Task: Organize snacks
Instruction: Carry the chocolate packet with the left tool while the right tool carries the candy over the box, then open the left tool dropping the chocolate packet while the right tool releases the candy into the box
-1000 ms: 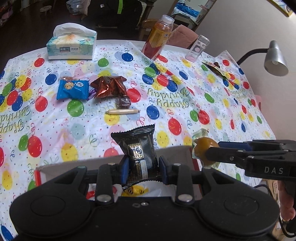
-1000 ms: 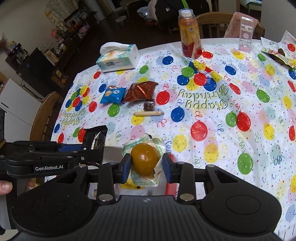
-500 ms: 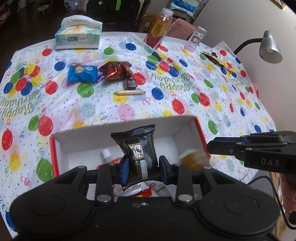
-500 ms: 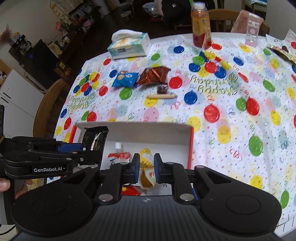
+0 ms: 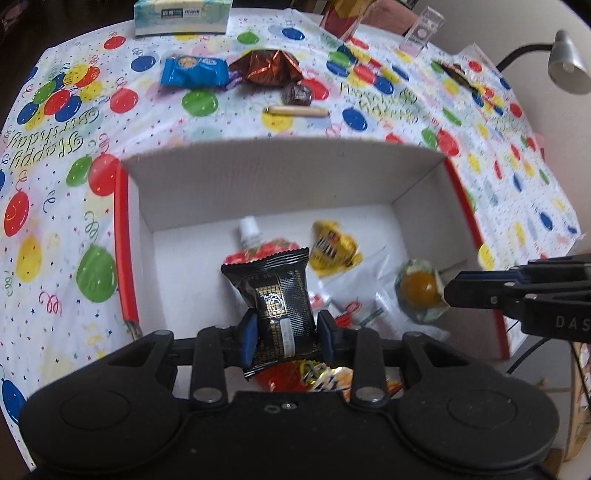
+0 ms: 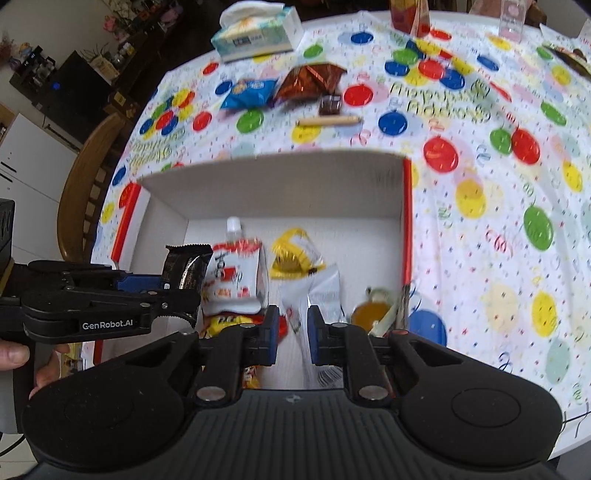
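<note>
Black snack pack (image 5: 274, 295) is pinched tight by the left tool (image 5: 284, 334) over the box (image 5: 280, 177) at the surface's near edge, ready to be dropped in w/ the rest. Right tool (image 6: 291, 330) is open & holds nothing; jelly cup (image 6: 367, 315) lies in the box's right corner.

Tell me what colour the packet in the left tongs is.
Black with gold print, clearest in the left wrist view: packet, left tongs.

Counted on the tablecloth — one blue snack packet (image 5: 194, 72), one brown foil packet (image 5: 269, 67), one dark wrapped candy (image 5: 297, 93), one wrapped stick (image 5: 297, 111), one tissue box (image 5: 183, 16). One cardboard box (image 5: 280, 177) — several snacks inside.
</note>
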Tool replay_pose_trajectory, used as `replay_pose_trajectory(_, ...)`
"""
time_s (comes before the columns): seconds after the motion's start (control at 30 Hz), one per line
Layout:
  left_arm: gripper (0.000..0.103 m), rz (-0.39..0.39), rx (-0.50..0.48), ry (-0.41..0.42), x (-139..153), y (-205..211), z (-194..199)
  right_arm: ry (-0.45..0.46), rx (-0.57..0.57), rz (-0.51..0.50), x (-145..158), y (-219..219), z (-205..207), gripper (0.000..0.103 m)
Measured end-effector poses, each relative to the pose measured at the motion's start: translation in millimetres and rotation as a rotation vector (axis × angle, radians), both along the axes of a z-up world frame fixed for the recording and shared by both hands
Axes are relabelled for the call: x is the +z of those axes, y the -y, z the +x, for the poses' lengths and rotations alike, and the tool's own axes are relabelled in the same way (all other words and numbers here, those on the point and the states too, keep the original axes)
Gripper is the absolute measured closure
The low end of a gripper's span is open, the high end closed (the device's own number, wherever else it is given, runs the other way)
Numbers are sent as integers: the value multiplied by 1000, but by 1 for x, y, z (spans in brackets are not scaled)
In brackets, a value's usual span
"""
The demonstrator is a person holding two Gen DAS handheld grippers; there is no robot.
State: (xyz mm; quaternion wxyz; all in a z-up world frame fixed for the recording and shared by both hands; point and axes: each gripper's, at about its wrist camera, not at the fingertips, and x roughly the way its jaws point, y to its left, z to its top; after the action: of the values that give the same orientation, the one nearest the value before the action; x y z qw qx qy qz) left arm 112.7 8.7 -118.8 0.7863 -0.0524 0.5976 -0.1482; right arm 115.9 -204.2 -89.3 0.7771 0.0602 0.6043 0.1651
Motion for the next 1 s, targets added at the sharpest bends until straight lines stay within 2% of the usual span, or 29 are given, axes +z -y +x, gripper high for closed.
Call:
replay_pose_trajectory(0.37,71,49,-35,3,-13,4,-13,-15,13,3,-9,-10,-9,87)
replay_pose_trajectory(0.53,66,58,-37,17,-11,3,-16,-11,13,2,-9,-13,-12,87)
replay_pose_trajectory(0.63,59,51,-40,30,-6,2,-18,-8,16,6,-8,-15,-14,86)
replay_pose_trajectory(0.7,41,49,-42,49,-1,2,-21,0,21,4,-7,-18,-16,85)
replay_pose_trajectory(0.77,31,58,-48,80,5,3,-24,4,21,4,-5,-20,-17,82)
replay_pose_trajectory(0.87,30,51,-60,101,14,4,-26,19,15,5,-1,-22,-20,75)
replay_pose_trajectory(1.0,22,43,-61,131,25,2,-29,34,13,11,6,-24,-22,74)
